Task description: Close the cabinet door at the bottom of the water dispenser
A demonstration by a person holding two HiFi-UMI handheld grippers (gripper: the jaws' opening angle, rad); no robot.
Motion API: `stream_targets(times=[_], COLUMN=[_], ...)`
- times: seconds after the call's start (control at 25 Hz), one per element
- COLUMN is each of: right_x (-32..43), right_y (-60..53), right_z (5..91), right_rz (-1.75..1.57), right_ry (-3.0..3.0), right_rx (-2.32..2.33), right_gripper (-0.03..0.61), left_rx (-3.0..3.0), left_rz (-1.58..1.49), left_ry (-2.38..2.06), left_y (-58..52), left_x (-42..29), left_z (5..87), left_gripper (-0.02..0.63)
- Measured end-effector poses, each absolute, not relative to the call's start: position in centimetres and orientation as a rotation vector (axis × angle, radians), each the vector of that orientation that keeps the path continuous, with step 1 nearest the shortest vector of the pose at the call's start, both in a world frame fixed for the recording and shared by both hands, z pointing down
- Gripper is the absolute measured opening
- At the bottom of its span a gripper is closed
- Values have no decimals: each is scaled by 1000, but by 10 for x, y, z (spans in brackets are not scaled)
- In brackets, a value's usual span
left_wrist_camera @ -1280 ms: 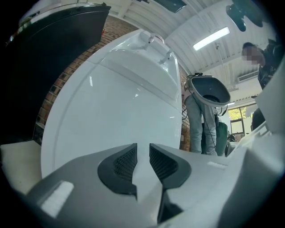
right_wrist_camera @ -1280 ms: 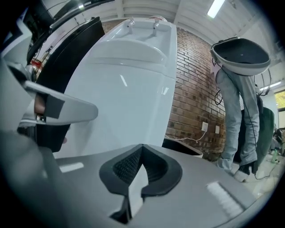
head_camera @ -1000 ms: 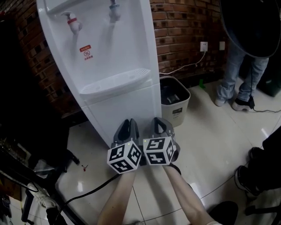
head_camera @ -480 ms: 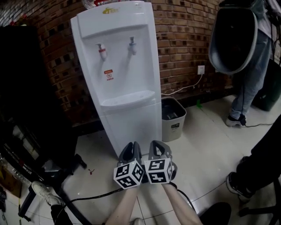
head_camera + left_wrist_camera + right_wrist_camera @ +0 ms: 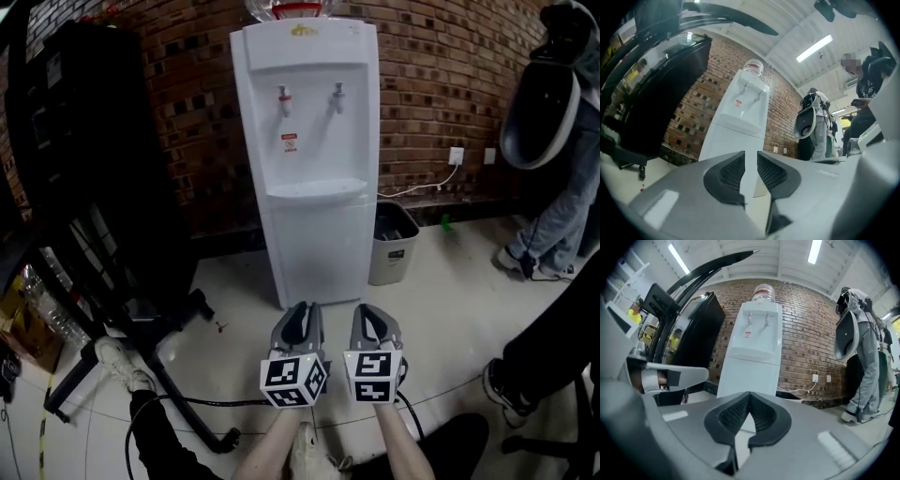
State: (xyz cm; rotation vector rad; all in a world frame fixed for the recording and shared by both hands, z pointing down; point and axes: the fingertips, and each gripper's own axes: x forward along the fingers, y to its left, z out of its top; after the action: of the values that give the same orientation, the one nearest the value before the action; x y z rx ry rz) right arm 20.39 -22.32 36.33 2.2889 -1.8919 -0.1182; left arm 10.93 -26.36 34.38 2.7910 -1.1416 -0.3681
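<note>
Our left gripper [image 5: 302, 314] is parted & empty, right gripper [image 5: 372, 317] clenched on nothing; water dispenser [image 5: 309, 112] w/ cabinet door [image 5: 319, 246] shut.

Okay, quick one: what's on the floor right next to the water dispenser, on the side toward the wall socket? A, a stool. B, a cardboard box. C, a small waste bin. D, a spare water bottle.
C: a waste bin stands on the floor against the side of the water dispenser, below the wall socket.

Water dispenser [image 5: 309, 159] against brick wall [image 5: 441, 84], cabinet door [image 5: 319, 246] shut, left tongs [image 5: 303, 311] and right tongs [image 5: 374, 313] side by side
</note>
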Motion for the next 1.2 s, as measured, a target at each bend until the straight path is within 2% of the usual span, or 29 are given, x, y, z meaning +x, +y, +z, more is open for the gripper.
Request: stream_targets(times=[0.6, 1.2], right_x=[100, 125], right_y=[-129, -119], right_z=[349, 359], right_rz=[-132, -130], right_ry=[-2177, -2086], right_rx=[2206, 2260], right_gripper=[14, 14], left_rx=[2767, 2802], left_rz=[-444, -387], left_ry=[-1250, -1183], left_y=[-171, -166], left_x=[9, 29], left_z=[329, 346], left_gripper=[77, 77])
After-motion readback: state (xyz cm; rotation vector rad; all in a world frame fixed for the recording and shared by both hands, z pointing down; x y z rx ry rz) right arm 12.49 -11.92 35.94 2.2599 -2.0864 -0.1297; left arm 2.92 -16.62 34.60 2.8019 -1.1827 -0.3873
